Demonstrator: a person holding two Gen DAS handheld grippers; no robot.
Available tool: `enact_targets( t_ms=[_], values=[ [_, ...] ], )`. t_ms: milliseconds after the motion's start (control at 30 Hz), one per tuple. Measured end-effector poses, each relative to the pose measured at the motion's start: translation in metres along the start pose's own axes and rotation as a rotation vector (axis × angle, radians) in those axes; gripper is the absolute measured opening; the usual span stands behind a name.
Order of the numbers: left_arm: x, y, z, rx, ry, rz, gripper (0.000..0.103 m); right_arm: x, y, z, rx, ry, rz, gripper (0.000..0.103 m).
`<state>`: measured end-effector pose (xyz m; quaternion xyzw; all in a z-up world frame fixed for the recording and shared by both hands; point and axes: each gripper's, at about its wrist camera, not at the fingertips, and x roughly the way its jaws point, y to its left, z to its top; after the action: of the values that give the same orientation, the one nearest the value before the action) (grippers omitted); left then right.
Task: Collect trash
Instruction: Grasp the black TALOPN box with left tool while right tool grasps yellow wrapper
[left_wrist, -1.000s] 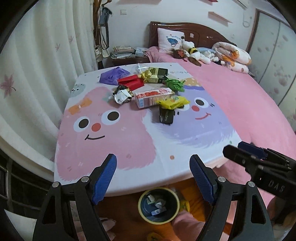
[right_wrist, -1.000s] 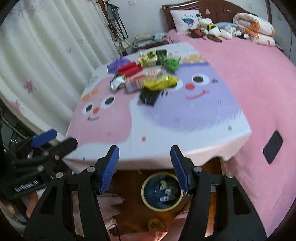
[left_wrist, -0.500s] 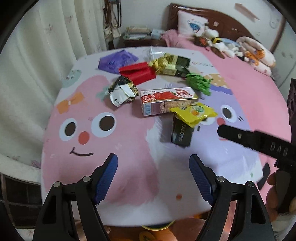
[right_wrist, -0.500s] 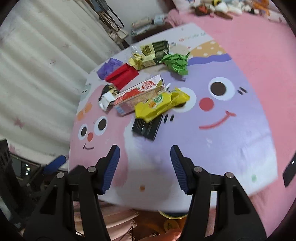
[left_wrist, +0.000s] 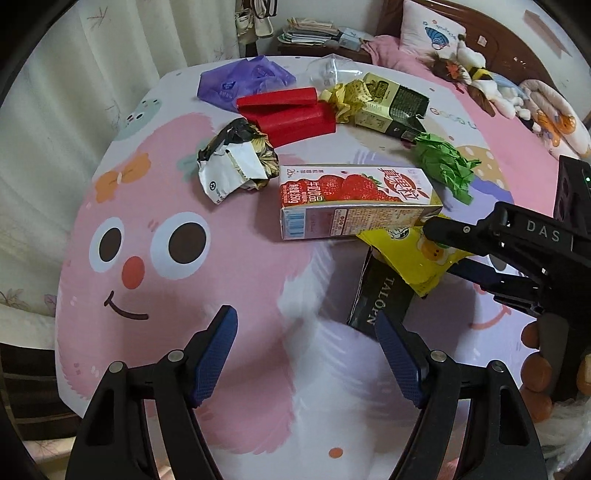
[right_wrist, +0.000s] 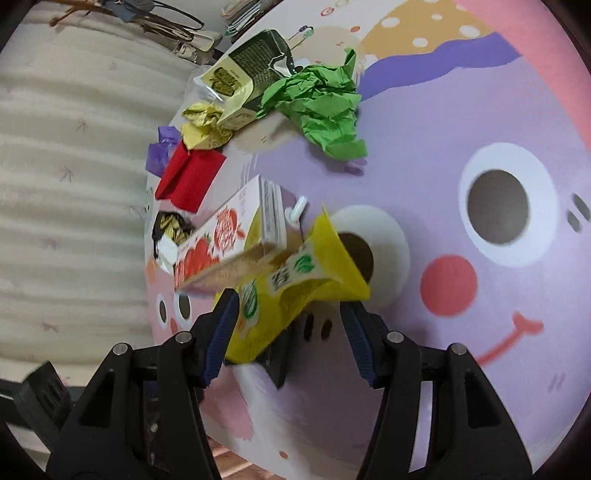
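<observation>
Right jaws spread around yellow wrapper (right_wrist: 295, 295), left jaws parted

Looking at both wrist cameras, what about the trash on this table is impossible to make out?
- Black packet: right wrist view, mostly hidden under the yellow wrapper.
- Yellow wrapper's far end: left wrist view, covered by the right hand-held gripper.
- Strawberry milk carton print: right wrist view, blurred.
- Clear plastic: left wrist view, too faint to identify.

On the cloth: one strawberry carton (left_wrist: 351, 199), one yellow packet (left_wrist: 413, 258), one black pouch (left_wrist: 380, 299), one green paper wad (left_wrist: 447, 162), one red box (left_wrist: 291, 114), one purple bag (left_wrist: 240, 79), two grippers.
</observation>
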<state>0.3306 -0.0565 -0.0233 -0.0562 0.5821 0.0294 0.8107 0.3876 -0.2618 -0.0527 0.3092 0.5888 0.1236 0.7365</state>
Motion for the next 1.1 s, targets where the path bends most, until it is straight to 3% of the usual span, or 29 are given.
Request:
enact_targets(
  t_ms=[67,133,400,600,767,1000,1100],
  values=[
    [0.004,-0.002,0.003,-0.009,0.004,0.002,0.079,0.003,0.000,0.003,-0.011,0.008,0.001,0.049],
    [0.009,-0.005,0.005,-0.023,0.013,-0.004,0.079,0.004,0.002,0.005,-0.053,0.019,-0.013,0.034],
    [0.022,-0.030,0.008,0.022,0.059,-0.057,0.079,-0.021,-0.001,0.004,-0.135,-0.013,-0.009,0.018],
    [0.036,-0.054,0.007,0.096,0.094,-0.058,0.079,-0.048,-0.007,0.000,-0.208,-0.039,-0.054,0.016],
    [0.056,-0.068,0.007,0.165,0.126,-0.015,0.079,-0.061,-0.018,-0.009,-0.248,-0.025,-0.097,0.016],
    [0.072,-0.082,0.006,0.242,0.157,0.012,0.078,-0.065,-0.031,-0.019,-0.238,-0.014,-0.094,0.016],
    [0.073,-0.083,0.009,0.240,0.157,-0.021,0.066,-0.066,-0.030,-0.021,-0.244,-0.018,-0.085,0.016]
  ],
)
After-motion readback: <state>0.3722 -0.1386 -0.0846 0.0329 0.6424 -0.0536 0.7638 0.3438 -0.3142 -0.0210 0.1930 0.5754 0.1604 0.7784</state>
